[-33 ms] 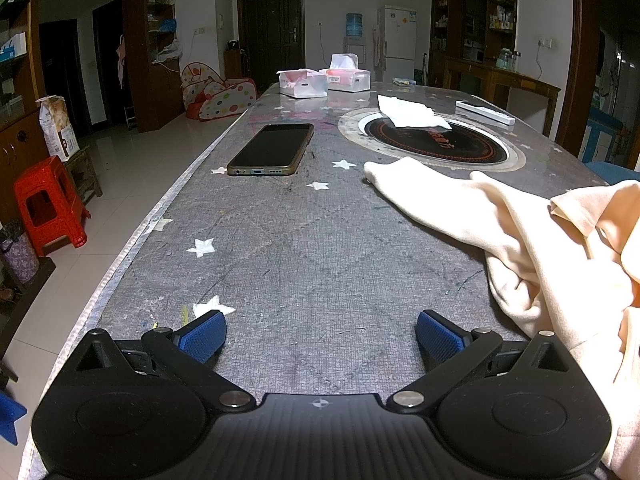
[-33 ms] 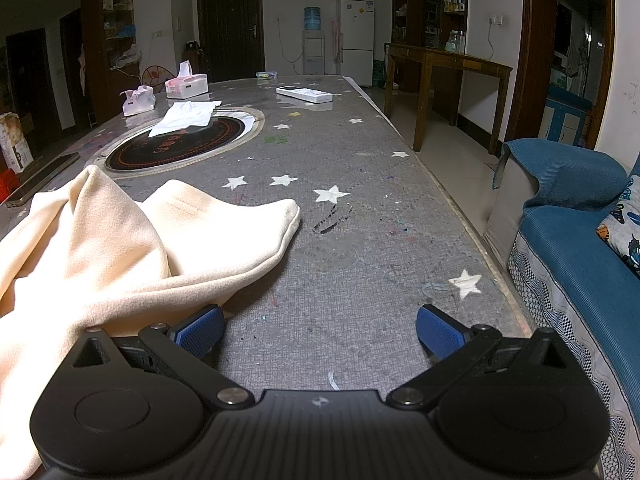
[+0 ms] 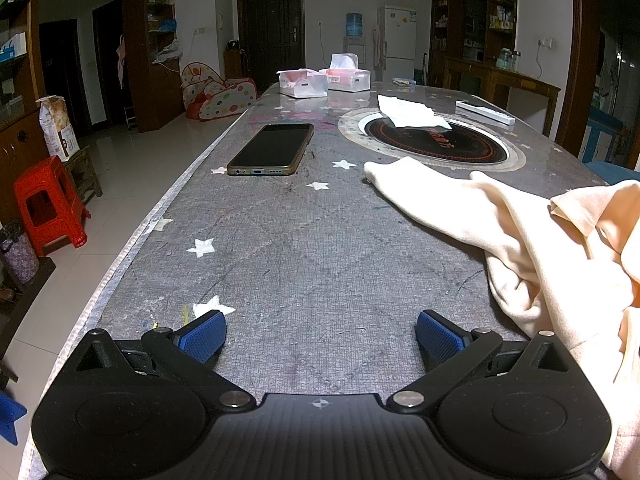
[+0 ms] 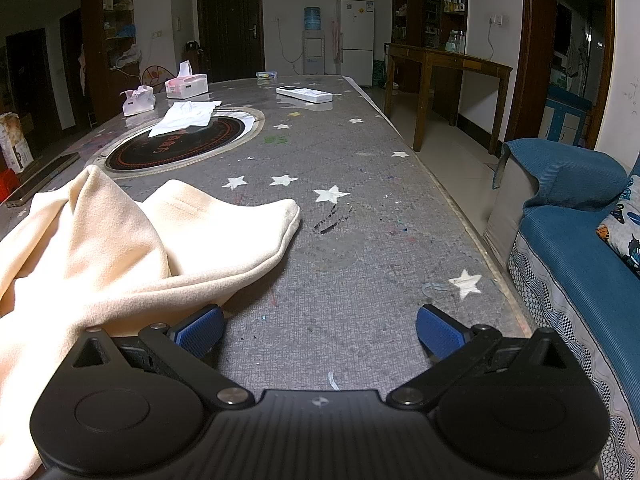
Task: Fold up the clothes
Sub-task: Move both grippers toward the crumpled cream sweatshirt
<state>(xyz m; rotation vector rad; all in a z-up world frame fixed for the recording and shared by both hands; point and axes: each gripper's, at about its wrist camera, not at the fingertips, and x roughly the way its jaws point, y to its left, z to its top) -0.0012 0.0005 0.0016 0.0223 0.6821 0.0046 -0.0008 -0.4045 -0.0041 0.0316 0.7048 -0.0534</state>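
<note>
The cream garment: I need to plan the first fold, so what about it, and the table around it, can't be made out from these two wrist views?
- Cream garment: left wrist view cuts it off at the right edge; the right wrist view at the left edge and behind the gripper body. Its full outline and type stay unknown.
- Phone: only a sliver in the right wrist view.
- Print on the round hotplate: partly under a white tissue, too small to read.

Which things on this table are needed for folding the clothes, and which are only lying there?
For the job:
- cream garment
- left gripper, open
- right gripper, open

Lying about:
- phone
- remote control
- two tissue boxes
- white tissue on the round cooktop
</note>
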